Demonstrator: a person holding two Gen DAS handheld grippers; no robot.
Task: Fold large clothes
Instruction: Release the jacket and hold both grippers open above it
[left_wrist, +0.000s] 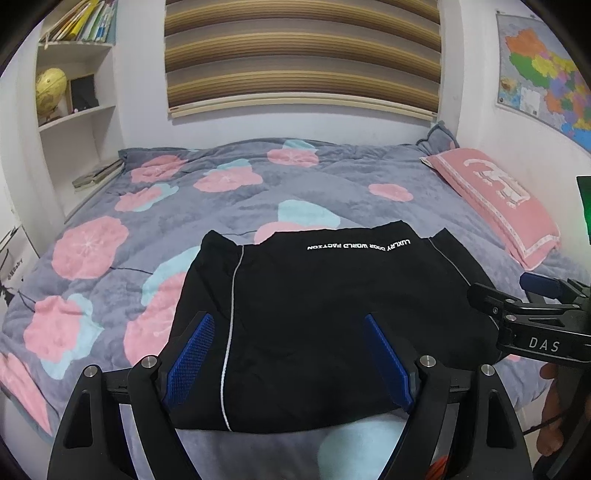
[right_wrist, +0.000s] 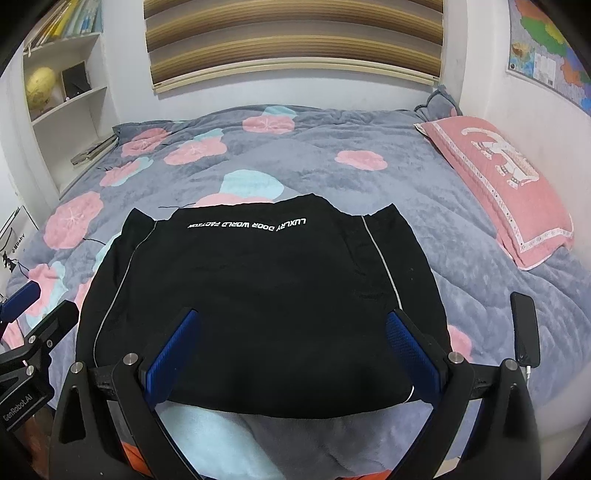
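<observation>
A black garment (left_wrist: 325, 325) with white piping and white lettering lies folded into a rough rectangle on the bed, near its front edge. It fills the middle of the right wrist view too, as the black garment (right_wrist: 258, 306). My left gripper (left_wrist: 291, 321) hovers over its near left part, jaws wide apart, blue pads clear of the cloth. My right gripper (right_wrist: 293, 317) hovers over the near right part, also wide open with nothing between the pads. Each gripper shows at the edge of the other's view: the right gripper (left_wrist: 532, 306) and the left gripper (right_wrist: 26, 314).
The bed has a grey quilt (left_wrist: 221, 192) with pink and blue flowers. A pink pillow (left_wrist: 495, 199) lies at the right by the wall. White shelves (left_wrist: 74, 122) with a globe stand at the left. A black phone (right_wrist: 524, 328) lies on the quilt at the right.
</observation>
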